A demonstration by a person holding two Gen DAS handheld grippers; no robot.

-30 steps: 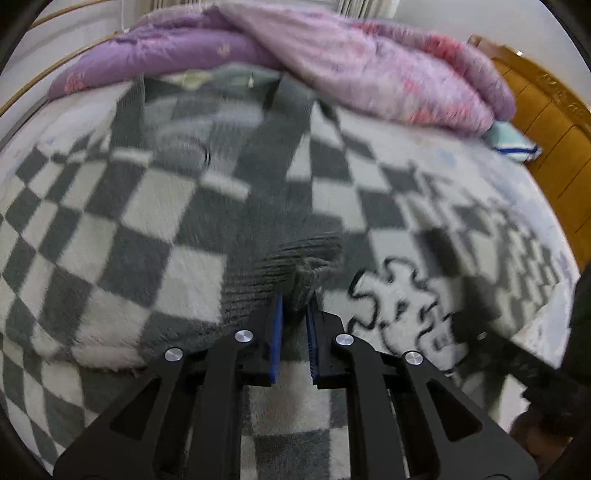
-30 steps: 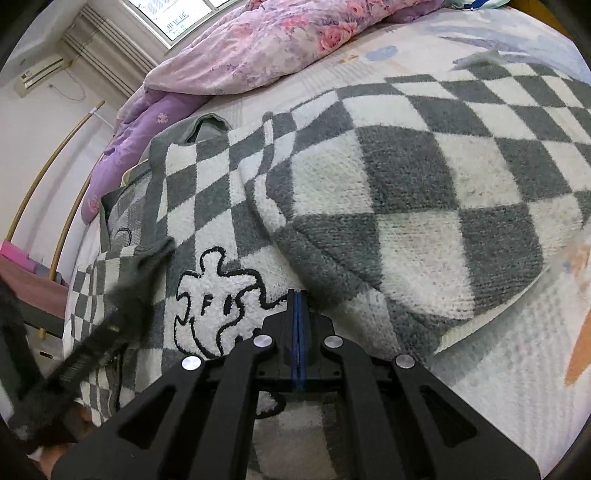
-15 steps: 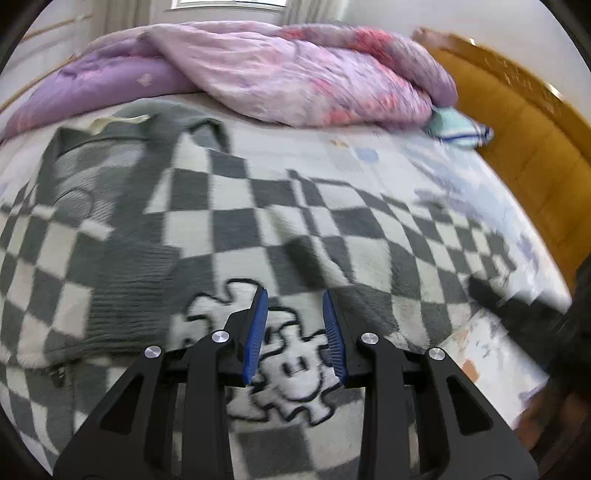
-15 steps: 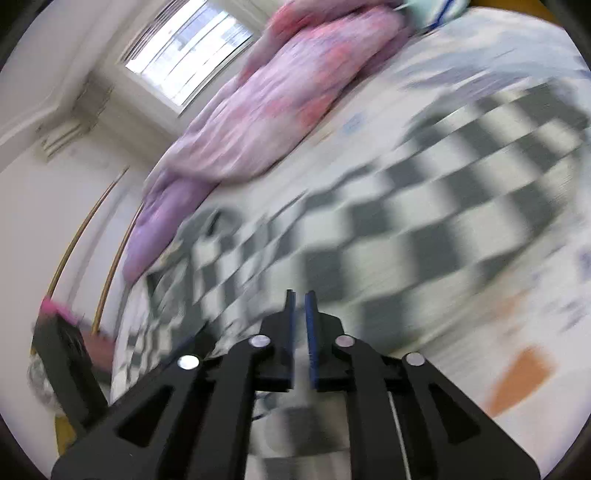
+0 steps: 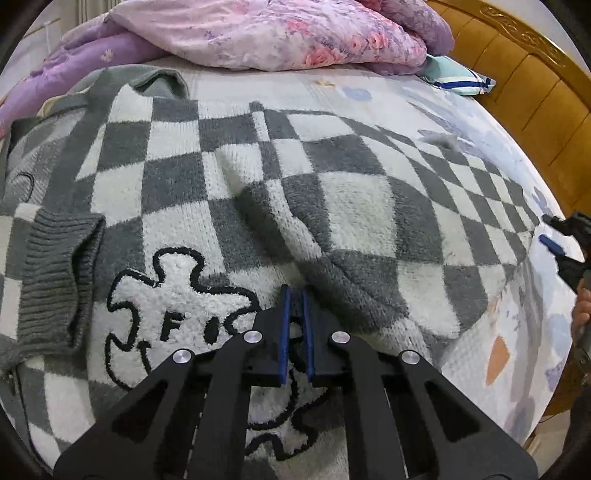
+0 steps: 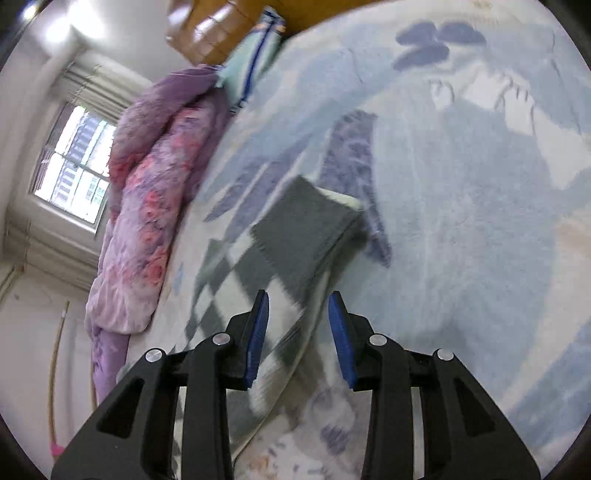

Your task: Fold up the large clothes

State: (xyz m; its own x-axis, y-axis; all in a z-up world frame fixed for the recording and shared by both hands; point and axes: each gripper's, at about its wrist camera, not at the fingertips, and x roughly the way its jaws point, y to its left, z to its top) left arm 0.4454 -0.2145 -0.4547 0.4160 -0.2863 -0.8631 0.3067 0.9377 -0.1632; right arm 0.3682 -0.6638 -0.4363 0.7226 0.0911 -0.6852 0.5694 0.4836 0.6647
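A grey and white checked fleece cardigan (image 5: 332,192) with a puzzle-piece patch (image 5: 177,295) lies spread on the bed. Its left sleeve is folded in, with the grey ribbed cuff (image 5: 59,280) at the left. My left gripper (image 5: 295,295) hovers over the patch, its blue pads nearly together with nothing between them. My right gripper (image 6: 298,306) is open above the far end of the right sleeve (image 6: 306,225), which lies stretched out on the sheet. It also shows at the right edge of the left wrist view (image 5: 561,243).
A pink and purple floral quilt (image 5: 288,33) is heaped along the back of the bed. A striped pillow (image 5: 454,75) lies by the wooden headboard (image 5: 535,85). The pale blue patterned sheet (image 6: 461,184) lies beyond the sleeve. A window (image 6: 74,166) is on the left wall.
My left gripper let go of the grey cuff, opened, moved right over the patch and closed to a narrow gap. My right gripper swung right to the sleeve end and opened.
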